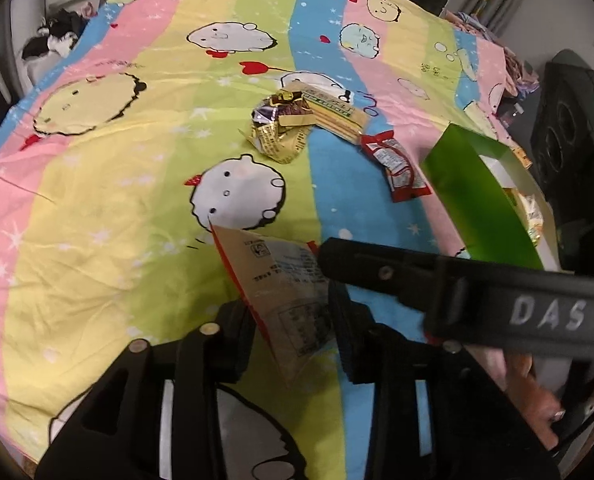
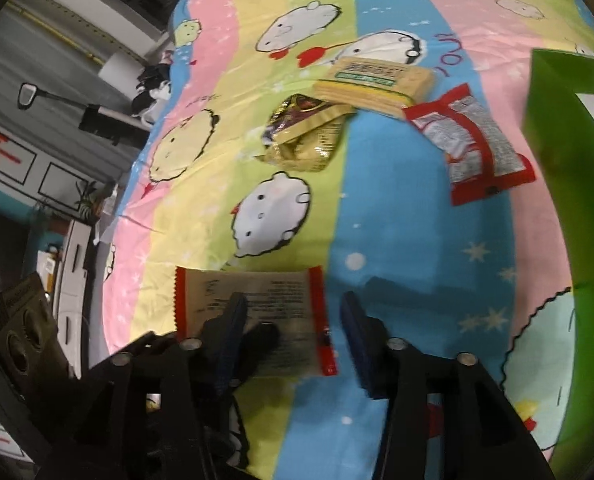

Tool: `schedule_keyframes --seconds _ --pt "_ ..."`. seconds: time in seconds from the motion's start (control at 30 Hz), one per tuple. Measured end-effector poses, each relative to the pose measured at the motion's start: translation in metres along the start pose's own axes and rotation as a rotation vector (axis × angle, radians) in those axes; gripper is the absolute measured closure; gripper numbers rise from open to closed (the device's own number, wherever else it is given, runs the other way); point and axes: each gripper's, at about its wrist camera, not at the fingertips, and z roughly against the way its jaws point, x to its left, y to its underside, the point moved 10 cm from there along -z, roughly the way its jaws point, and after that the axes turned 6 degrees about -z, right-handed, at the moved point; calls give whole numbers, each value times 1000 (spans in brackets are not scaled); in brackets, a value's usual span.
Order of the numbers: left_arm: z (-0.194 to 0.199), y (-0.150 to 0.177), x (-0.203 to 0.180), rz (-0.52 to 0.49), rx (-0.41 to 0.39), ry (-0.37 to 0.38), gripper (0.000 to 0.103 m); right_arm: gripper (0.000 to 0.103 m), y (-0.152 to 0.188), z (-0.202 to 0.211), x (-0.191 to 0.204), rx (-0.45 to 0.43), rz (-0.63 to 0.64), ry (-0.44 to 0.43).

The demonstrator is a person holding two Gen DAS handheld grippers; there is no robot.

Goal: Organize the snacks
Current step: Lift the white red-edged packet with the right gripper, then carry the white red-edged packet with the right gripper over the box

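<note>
From the left wrist, the left claw is pinching a flat, crinkly cream snack packet over the cartoon bedsheet. It should be carried level to the glossy green box.

From the right wrist, the right claw is hanging released, gripping nothing, the packet beside its left finger.

This is a bedroom in someone's home. A bed fills the space, spread with a striped pastel sheet printed with cartoon animals. Crumpled clothes lie at its far edge, a potted plant sits on white furniture, curtains hang behind.
</note>
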Motion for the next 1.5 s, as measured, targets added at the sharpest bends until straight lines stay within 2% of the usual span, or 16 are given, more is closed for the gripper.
schedule_keyframes --seconds 0.03,0.13,0.37,0.57,0.63,0.67,0.7,0.73,0.87,0.97,1.17,1.3,1.5 --pt "-1 0 2 -8 0 -17 50 48 -1 0 -3 6 -14 -11" --pt "-3 2 10 -11 9 -67 41 48 0 -5 -8 35 -52 -39" --pt "-1 5 21 18 26 -70 35 48 6 -16 -2 70 -42 -47" --pt "-8 9 24 66 60 -35 35 48 8 -26 5 65 -6 -29" --pt "-14 12 22 99 81 24 37 48 8 -29 8 60 6 -28" --pt "-14 11 22 105 76 28 39 48 8 -31 10 58 4 -33" --pt "-13 10 21 99 68 21 48 48 8 -32 12 56 5 -43" --pt "-13 10 20 90 66 10 51 48 9 -34 15 60 13 -54" --pt "-9 9 15 78 45 29 60 51 11 -34 18 38 50 -15" --pt "-3 5 11 61 15 26 62 52 11 -28 22 27 50 -27" --pt "25 -19 -13 2 -90 44 62 52 0 14 30 -88 86 -15" --pt "49 -41 -48 -71 -180 57 62 52 -12 59 28 -194 83 -26" --pt "67 -68 -113 -189 -273 114 62 52 -25 133 -2 -363 47 -3"
